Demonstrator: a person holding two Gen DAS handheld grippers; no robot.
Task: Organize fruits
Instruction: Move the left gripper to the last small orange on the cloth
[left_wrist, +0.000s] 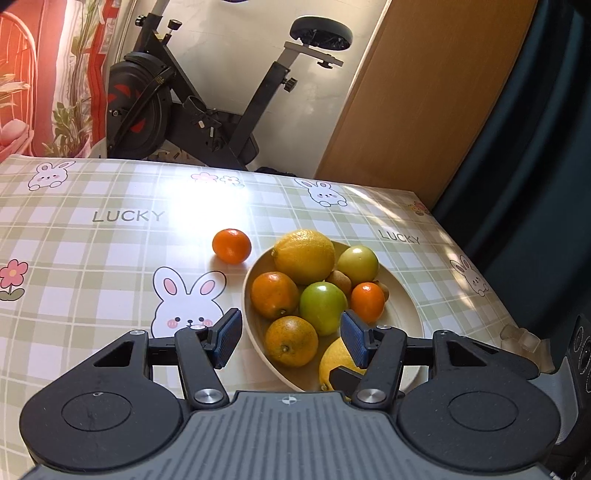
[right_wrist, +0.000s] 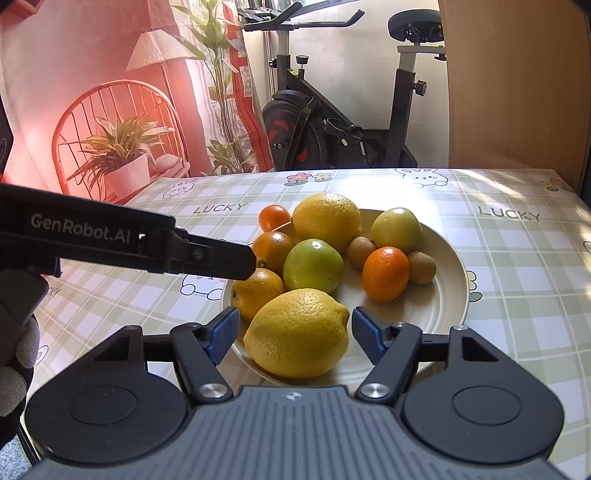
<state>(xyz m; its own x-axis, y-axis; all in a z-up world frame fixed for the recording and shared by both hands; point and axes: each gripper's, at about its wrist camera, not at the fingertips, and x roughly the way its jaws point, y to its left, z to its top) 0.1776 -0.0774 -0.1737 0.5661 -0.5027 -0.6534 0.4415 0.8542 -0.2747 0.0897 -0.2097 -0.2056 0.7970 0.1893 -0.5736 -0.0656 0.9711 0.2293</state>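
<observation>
A glossy checked tablecloth (right_wrist: 517, 258), pale green and white with rabbits and the word LUCKY, covers the table; behind it stand an exercise bike (right_wrist: 332, 122) and a reddish printed backdrop (right_wrist: 92, 110). On the cloth sits a round cream plate (right_wrist: 443, 295) piled with fruit. Counted in the right wrist view: two dimpled yellow lemons, the near lemon (right_wrist: 299, 332) and the far lemon (right_wrist: 327, 218); two smooth green round fruits (right_wrist: 313, 265) (right_wrist: 397, 230); three oranges on the plate (right_wrist: 385, 274) (right_wrist: 273, 251) (right_wrist: 256, 291); and two small brown fuzzy fruits (right_wrist: 360, 252) (right_wrist: 422, 267) (kind hard to make out). One more small orange (left_wrist: 231, 246) lies off the plate, on the cloth just beside its far left rim.

The right gripper (right_wrist: 293, 332) is spread wide, its blue ribbed pads either side of the near lemon without touching it. The left gripper (left_wrist: 291, 336) is also spread, empty, above the plate's near left part; its frame cuts off most of the near lemon (left_wrist: 340, 365) in its own view. From the right wrist it crosses as a black bar, covering part of two oranges.
</observation>
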